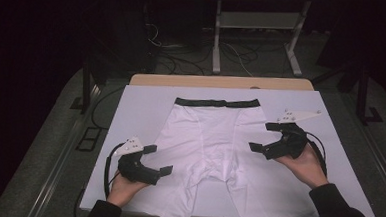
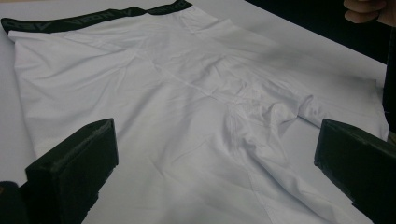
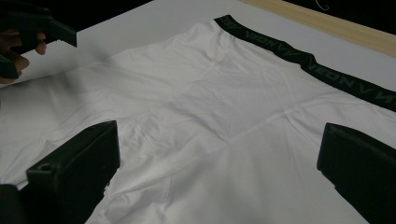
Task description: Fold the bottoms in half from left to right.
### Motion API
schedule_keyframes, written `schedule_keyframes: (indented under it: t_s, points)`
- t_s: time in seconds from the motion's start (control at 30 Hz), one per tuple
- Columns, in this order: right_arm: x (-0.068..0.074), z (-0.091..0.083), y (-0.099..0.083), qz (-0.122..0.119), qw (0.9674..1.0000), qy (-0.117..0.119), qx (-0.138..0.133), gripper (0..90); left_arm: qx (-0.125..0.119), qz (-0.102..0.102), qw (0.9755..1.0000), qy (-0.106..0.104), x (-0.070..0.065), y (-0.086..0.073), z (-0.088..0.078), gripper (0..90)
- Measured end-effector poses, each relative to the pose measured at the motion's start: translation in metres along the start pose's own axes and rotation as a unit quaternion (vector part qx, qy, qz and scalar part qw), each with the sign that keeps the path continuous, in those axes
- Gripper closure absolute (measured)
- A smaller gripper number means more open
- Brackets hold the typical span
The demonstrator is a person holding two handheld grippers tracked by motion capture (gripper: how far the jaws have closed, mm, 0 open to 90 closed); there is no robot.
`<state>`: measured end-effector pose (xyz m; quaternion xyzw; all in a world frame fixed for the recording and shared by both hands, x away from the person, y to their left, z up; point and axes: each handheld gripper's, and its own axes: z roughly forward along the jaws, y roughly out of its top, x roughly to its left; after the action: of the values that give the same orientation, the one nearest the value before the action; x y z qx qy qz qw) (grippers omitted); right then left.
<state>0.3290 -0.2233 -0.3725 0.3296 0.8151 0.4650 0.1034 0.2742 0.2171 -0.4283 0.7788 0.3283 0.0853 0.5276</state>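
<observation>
Both grippers, left (image 1: 157,159) and right (image 1: 263,136), hover open-fingered beside flat white shorts (image 1: 214,149); folding not yet begun.

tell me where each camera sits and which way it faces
High view: fixed above the person's side, looking forward and down on the white shorts on the table; both hands, left tongs and right tongs show.
Left gripper view: rides the left tongs, looking across the shorts toward the black waistband; open jaws below.
Right gripper view: rides the right tongs, open jaws below, the other hand far off.
Both gripper views share the waistband.
</observation>
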Motion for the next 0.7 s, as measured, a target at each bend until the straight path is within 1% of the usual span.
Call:
schedule_keyframes:
  t_s: [0.13,0.47,0.6,0.7]
  points:
    - [0.0,0.007,0.008,-0.006,1.0,0.001,0.004,0.0,-0.001,-0.001,1.0,0.0,0.0,0.0,0.0,0.0]
    - [-0.002,0.022,0.025,-0.01,0.9999,0.002,0.009,0.0,0.001,0.0,1.0,-0.001,0.0,0.0,0.0,0.0]
    - [-0.002,0.031,0.033,-0.016,0.9997,0.002,0.017,0.0,0.001,0.0,1.0,-0.001,0.0,0.0,0.0,0.0]
    - [-0.001,0.035,0.035,-0.017,0.9997,0.003,0.018,0.0,0.0,0.0,1.0,-0.002,0.0,0.0,0.001,0.0]
